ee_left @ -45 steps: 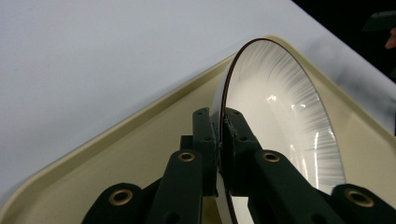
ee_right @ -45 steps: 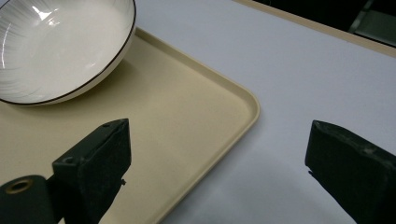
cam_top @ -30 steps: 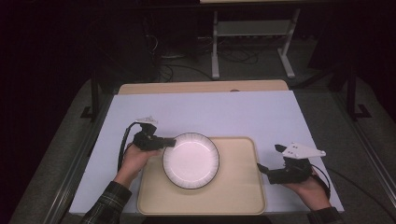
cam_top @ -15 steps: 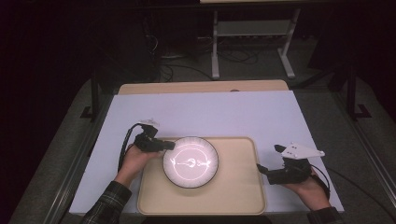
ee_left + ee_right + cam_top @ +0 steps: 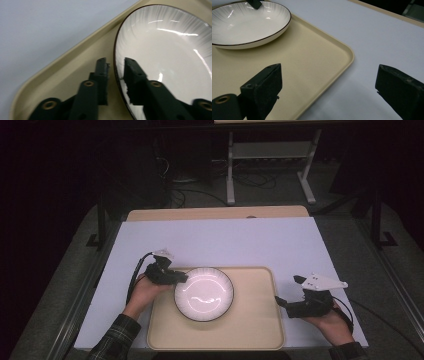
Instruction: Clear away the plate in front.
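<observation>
Glossy glazed ceramic plate [image 5: 203, 293], smooth matt plastic tray [image 5: 257, 330], matt white tabletop [image 5: 225, 242]

We see a dark plaid sleeve [image 5: 116, 336] on our left forearm. Our left gripper [image 5: 181, 277] is black with a black cable [image 5: 136, 272] and brass-ringed screw holes along its fingers [image 5: 101, 72]. Our right gripper [image 5: 280, 301] carries a grey three-cornered plate [image 5: 320, 281].

Plate [image 5: 203, 293] slightly nearer the tray's [image 5: 260, 330] middle.
</observation>
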